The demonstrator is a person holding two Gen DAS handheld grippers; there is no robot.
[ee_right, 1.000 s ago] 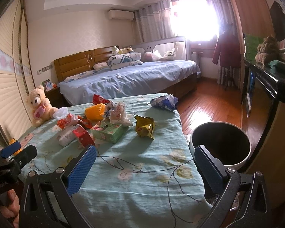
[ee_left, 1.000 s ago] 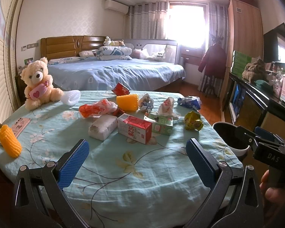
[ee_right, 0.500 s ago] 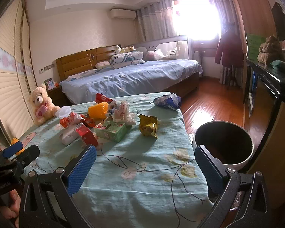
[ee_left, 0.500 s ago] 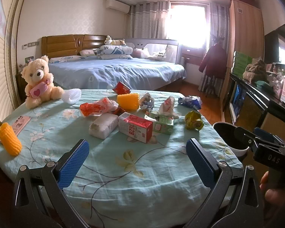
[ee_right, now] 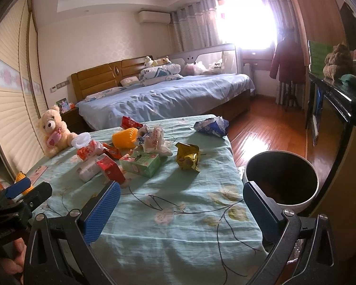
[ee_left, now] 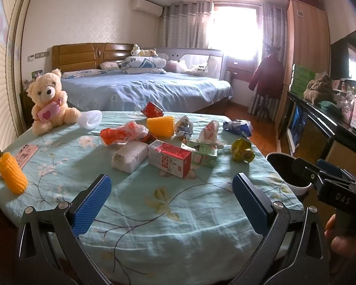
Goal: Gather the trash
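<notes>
Trash lies mid-table on a teal flowered cloth [ee_left: 154, 204]: a red-and-white carton [ee_left: 169, 159], a green carton [ee_left: 201, 153], a white packet [ee_left: 129, 156], a yellow-green crumpled wrapper [ee_left: 242, 150], an orange-red bag [ee_left: 123, 133] and a blue wrapper [ee_left: 237, 127]. The round dark bin [ee_right: 281, 181] stands on the floor at the table's right edge. My left gripper [ee_left: 172, 197] is open and empty above the near cloth. My right gripper [ee_right: 181, 204] is open and empty near the table's right front, beside the bin. The green carton [ee_right: 141, 163] and yellow-green wrapper [ee_right: 187, 159] lie ahead of it.
A teddy bear [ee_left: 49, 102] sits at the table's far left. An orange foam net [ee_left: 11, 175] lies at the near left, another orange one [ee_left: 161, 126] among the trash. A bed [ee_left: 142, 90] stands behind. A dark cabinet [ee_left: 320, 128] runs along the right.
Both grippers have drifted slightly; the views shift a little and the table items sit marginally lower in frame. Nothing was picked up or moved.
</notes>
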